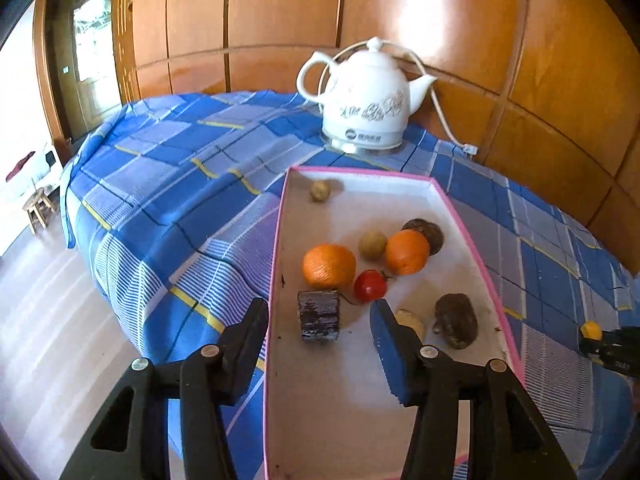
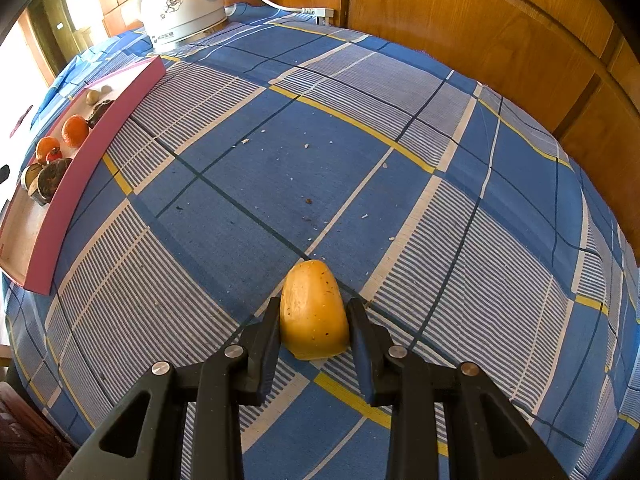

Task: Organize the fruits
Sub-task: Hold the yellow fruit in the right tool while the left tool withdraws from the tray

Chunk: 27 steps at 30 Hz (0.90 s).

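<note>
A pink-rimmed white tray [image 1: 340, 400] lies on the blue checked cloth. In it are two oranges [image 1: 329, 266], a small red fruit [image 1: 370, 286], a greenish round fruit [image 1: 372, 245], dark fruits and a dark purple stub [image 1: 319, 322]. My left gripper [image 1: 318, 306] hovers open over the tray's near end, its fingers standing clear on either side of the stub. My right gripper [image 2: 314, 304] is shut on a yellow fruit [image 2: 314, 320] low over the cloth, well to the right of the tray [image 2: 100, 136]. It also shows in the left wrist view as the right gripper [image 1: 600, 342].
A white electric kettle [image 1: 366, 100] with its cord stands behind the tray against the wooden wall panels [image 1: 520, 60]. The table edge [image 1: 120, 280] drops to the floor on the left. Crumbs dot the cloth [image 2: 308, 200] ahead of the right gripper.
</note>
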Available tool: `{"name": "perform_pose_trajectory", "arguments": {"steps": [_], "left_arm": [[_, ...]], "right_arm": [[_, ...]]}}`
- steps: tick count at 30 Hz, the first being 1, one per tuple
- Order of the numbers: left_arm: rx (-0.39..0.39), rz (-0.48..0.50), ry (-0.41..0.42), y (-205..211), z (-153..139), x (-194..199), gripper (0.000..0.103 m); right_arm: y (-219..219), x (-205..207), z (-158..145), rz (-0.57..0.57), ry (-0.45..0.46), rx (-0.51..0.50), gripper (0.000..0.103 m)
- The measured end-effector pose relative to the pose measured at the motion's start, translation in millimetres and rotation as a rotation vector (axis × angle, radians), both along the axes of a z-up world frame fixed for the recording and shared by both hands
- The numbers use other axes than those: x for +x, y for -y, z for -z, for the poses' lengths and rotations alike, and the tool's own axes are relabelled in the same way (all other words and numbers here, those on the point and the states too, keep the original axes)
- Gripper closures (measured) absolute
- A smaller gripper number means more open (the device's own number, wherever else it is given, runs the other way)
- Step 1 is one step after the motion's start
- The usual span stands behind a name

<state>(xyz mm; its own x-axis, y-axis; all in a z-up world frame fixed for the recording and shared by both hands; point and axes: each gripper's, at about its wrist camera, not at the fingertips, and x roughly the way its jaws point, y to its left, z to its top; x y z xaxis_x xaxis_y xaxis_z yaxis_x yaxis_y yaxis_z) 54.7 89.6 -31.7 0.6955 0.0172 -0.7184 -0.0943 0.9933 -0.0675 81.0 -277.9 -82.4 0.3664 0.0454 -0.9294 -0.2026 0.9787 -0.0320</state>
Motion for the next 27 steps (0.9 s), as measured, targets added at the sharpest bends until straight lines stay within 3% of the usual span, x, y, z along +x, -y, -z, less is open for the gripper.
{"name": "perform_pose_trajectory", "arguments": {"steps": [9, 27], "left_arm": [[0.003, 0.073, 0.067, 22, -25, -18, 0.049], [0.003, 0.113, 0.049, 35, -21, -27, 0.049]], "right_arm": [[0, 0, 0, 0.000, 0.001, -0.001, 0.071], [0, 0, -1, 0.000, 0.002, -0.003, 0.071]]}}
